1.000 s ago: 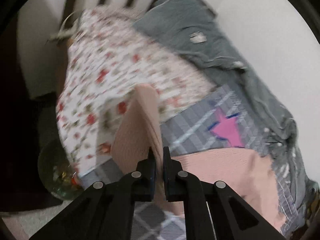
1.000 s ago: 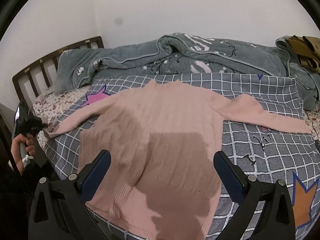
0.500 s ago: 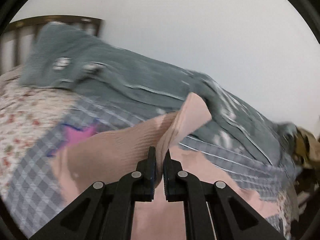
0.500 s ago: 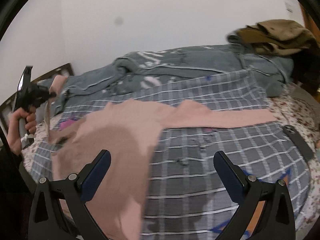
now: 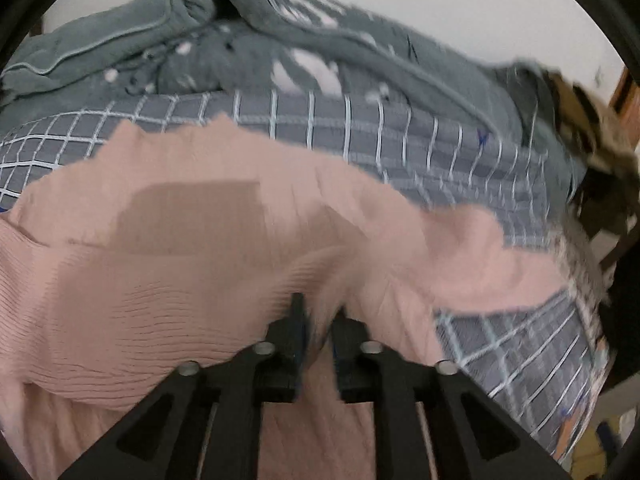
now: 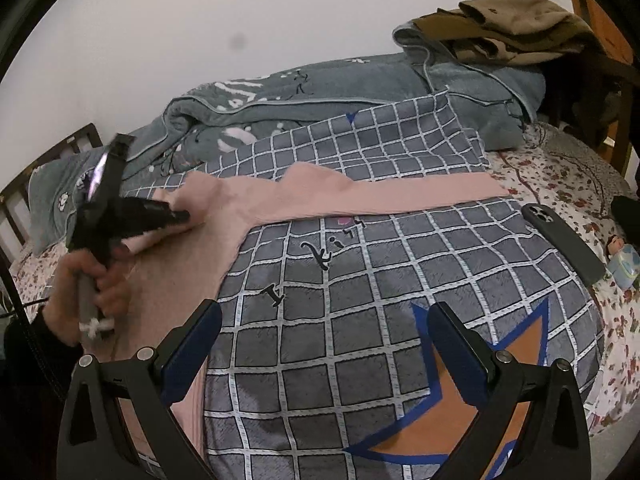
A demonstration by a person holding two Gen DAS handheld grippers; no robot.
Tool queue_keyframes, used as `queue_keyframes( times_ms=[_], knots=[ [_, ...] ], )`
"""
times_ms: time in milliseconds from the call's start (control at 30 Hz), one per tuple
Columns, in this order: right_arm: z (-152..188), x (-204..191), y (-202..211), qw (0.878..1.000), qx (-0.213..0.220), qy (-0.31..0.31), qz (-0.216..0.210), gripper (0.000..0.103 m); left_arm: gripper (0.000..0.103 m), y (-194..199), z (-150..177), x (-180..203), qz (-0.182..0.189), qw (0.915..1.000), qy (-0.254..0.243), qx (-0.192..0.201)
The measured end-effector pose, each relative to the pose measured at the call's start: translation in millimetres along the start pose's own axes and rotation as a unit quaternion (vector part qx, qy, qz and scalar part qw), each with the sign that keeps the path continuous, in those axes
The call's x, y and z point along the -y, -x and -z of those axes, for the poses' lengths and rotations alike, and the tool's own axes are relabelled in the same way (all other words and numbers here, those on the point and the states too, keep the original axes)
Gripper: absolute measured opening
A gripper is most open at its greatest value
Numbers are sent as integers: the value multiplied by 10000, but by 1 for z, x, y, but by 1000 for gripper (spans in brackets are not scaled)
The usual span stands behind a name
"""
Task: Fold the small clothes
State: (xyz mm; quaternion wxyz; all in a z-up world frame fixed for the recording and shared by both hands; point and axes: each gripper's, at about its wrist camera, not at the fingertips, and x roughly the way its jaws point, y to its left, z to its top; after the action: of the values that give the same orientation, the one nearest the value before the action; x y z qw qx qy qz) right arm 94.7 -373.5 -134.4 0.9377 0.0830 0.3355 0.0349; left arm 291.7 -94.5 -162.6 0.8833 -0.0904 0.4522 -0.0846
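A pink ribbed sweater lies flat on the grey checked blanket, its right sleeve stretched out toward the floral sheet. My left gripper, held in a hand, is low over the sweater's chest with the left sleeve folded across the body. In the left wrist view the sweater fills the lower half. There the left gripper has its jaws opening, with blurred pink sleeve cloth between them. My right gripper stands wide open above the bare blanket, nothing between its fingers.
A bunched grey quilt runs along the wall, with brown clothes piled at its right end. A dark phone and a small toy lie on the floral sheet at right. The wooden headboard is at the left.
The left gripper carried the sleeve from the bed's left edge across onto the sweater's body, and its jaws have parted. The right gripper swung right, over the bare blanket.
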Motion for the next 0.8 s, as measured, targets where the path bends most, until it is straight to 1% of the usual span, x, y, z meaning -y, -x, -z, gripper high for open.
queue_keyframes(
  times_ms=[67, 100, 133, 167, 200, 233, 267, 333, 467, 500, 533, 600, 667, 733, 800],
  knots=[
    [-1, -6, -4, 10000, -19, 61, -56, 101, 19, 1, 3, -3, 27, 9998, -70, -173],
    [-2, -9, -6, 9999, -24, 90, -89, 101, 21, 4, 4, -9, 55, 9999, -21, -163],
    [-3, -15, -9, 9998, -25, 137, -137, 101, 27, 9, 3, -14, 91, 9999, 73, -111],
    [-4, -19, -10, 9997, -25, 168, -165, 101, 39, 18, 2, -25, 136, 9997, 197, -14],
    [-5, -25, -13, 9996, -22, 213, -207, 101, 46, 25, 0, -35, 147, 9994, 291, 82],
    [-7, -33, -16, 9993, -20, 265, -269, 101, 62, 32, -4, -46, 135, 9989, 384, 222],
    [-8, -37, -18, 9991, -21, 293, -309, 101, 71, 43, -6, -60, 111, 9979, 467, 424],
    [-11, -52, -25, 9982, -18, 388, -447, 101, 71, 59, -9, -85, -1, 9960, 575, 683],
    [-18, -78, -38, 9966, 35, 568, -599, 101, 71, 91, -6, -149, -432, 9898, 926, 997],
    [-21, -85, -43, 9960, 60, 612, -655, 101, 71, 96, -4, -164, -577, 9877, 1008, 1047],
    [-23, -91, -47, 9955, 77, 642, -687, 101, 71, 103, -1, -184, -826, 9844, 1102, 1095],
    [-29, -104, -59, 9948, 106, 704, -729, 100, 71, 107, 2, -211, -1099, 9803, 1185, 1132],
    [-33, -113, -69, 9944, 116, 744, -738, 95, 69, 105, 8, -237, -1356, 9775, 1252, 1018],
    [-37, -122, -81, 9938, 141, 837, -712, 90, 69, 100, 9, -256, -1289, 9789, 1327, 870],
    [-41, -130, -97, 9937, 179, 942, -574, 85, 68, 91, 13, -271, -1063, 9809, 1445, 747]
  ],
)
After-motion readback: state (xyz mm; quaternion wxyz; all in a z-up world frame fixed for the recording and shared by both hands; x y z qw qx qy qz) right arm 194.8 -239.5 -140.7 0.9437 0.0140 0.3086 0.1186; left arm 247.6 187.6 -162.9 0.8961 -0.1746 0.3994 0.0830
